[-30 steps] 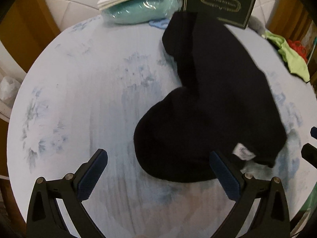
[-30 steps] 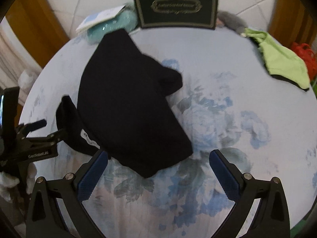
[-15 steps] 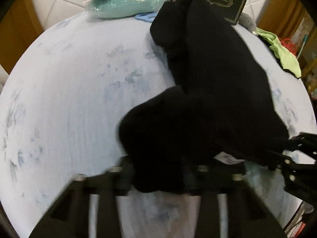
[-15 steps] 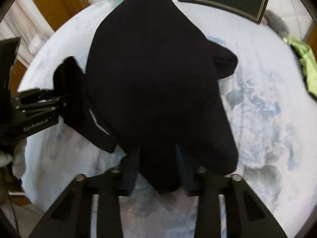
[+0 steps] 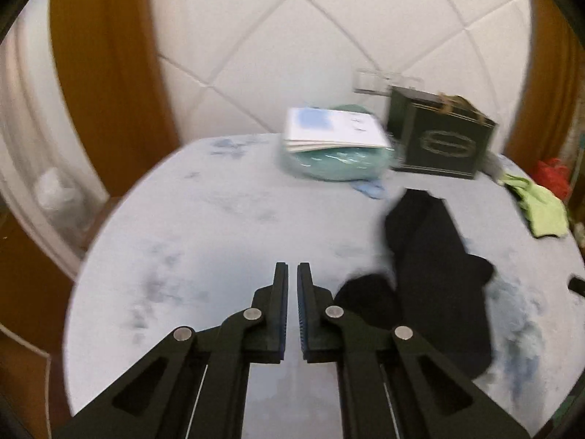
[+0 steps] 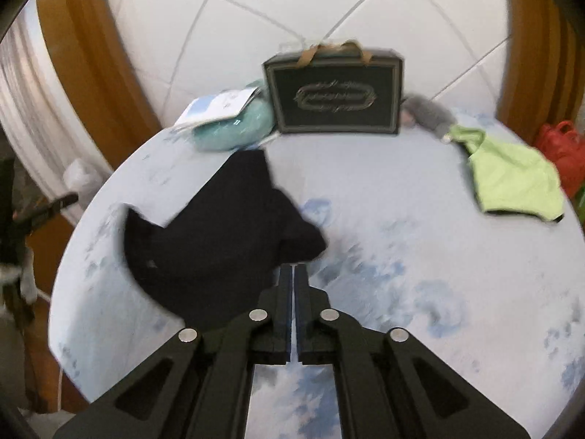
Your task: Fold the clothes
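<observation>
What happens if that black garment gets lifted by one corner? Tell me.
The black fabric garment lies crumpled with folded lobes on the floral tablecloth, so it would likely hang limp. It probably drags and bunches rather than sliding flat. It looks light.

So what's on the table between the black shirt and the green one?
Nothing, just bare flowery tablecloth between the black shirt and green shirt, clearest in the right wrist view.

Black garment (image 6: 219, 241) on pale blue floral tablecloth (image 6: 420, 256); lime-green cloth (image 6: 512, 179).
</observation>
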The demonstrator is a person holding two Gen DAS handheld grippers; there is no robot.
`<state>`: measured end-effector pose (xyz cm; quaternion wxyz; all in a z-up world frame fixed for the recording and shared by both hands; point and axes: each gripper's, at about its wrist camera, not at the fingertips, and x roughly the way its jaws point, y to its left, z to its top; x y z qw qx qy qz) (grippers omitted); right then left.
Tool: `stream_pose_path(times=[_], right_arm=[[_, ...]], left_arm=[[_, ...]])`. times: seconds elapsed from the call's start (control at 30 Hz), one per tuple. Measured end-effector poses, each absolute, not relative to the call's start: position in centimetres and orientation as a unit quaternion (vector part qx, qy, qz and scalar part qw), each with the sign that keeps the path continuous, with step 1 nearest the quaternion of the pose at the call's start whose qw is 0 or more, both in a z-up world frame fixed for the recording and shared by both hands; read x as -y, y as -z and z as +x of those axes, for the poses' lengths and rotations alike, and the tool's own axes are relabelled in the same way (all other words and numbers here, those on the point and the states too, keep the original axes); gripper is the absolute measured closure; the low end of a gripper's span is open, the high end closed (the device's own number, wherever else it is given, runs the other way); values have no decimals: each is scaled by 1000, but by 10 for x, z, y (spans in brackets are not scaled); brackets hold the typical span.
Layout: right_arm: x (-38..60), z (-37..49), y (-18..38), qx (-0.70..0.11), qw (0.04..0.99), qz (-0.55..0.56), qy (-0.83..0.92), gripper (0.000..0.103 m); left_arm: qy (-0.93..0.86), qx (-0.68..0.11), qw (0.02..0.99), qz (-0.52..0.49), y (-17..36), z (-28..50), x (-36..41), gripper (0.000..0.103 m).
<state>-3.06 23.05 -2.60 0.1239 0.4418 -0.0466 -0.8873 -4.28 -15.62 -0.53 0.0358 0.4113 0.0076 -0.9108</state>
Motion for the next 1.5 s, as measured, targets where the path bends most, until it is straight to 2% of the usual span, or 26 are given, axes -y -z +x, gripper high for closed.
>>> stream_pose_path(times=[0.03,0.07,0.1,0.13,0.17,0.27,0.47,0.57,0.6,0.63,0.7,0.73,0.8,0.83,0.87,0.93,1.17,1.3,1.4,1.43,1.47,1.5], right_arm=[[-226,-30,34,55,131,450,882,82],[-221,-28,43,60,137,459,876,65],[-217,-27,52,61,141,467,871,57],[-212,-27,60,61,145,476,865,49],[-206,-27,68,59,150,484,860,47],[-184,-26,89,46,166,504,846,31],[-144,-26,124,12,184,534,825,29],[-131,-28,141,-20,179,539,823,21],[-128,-29,146,-27,178,539,823,15],[-125,-31,152,-35,176,540,823,14],[-120,-33,163,-50,172,540,822,14],[-118,-34,168,-58,168,541,822,24],[-118,-37,169,-84,132,531,833,61],[-121,-38,165,-84,119,524,839,91],[-128,-41,157,-61,120,520,843,96],[-144,-48,133,-24,115,500,858,98],[-158,-43,27,8,150,395,906,99],[-142,-45,-9,3,182,367,912,99],[-126,-53,-23,0,200,360,911,98],[-125,-54,-21,6,199,365,910,95],[-126,-54,-15,13,201,373,906,84],[-127,-53,-9,19,202,382,902,77]], left_arm=[[907,-19,29,420,9,-42,161,97],[903,-30,21,428,12,-40,166,86],[896,-43,5,441,19,-39,167,74],[891,-49,-9,450,25,-38,163,47],[888,-51,-21,457,30,-39,158,35],[873,-43,-35,485,60,-41,134,35],[853,-30,-30,521,116,-57,118,35],[850,-15,-38,525,132,-69,112,35],[848,-12,-42,527,138,-73,110,35],[847,-8,-47,530,145,-78,107,35],[842,-7,-56,536,156,-85,104,36],[842,-12,-61,536,159,-86,104,46],[848,-20,-68,526,155,-86,102,90],[849,-14,-65,525,150,-87,101,98],[852,-9,-63,519,143,-87,101,99],[867,-13,-60,495,116,-84,108,101],[909,-55,-44,411,19,-52,158,101],[917,-36,4,398,1,-24,191,101],[905,-33,19,425,13,-24,206,98],[900,-28,22,435,18,-23,209,91],[897,-19,27,442,22,-21,209,71],[894,-12,33,447,26,-17,210,58]])
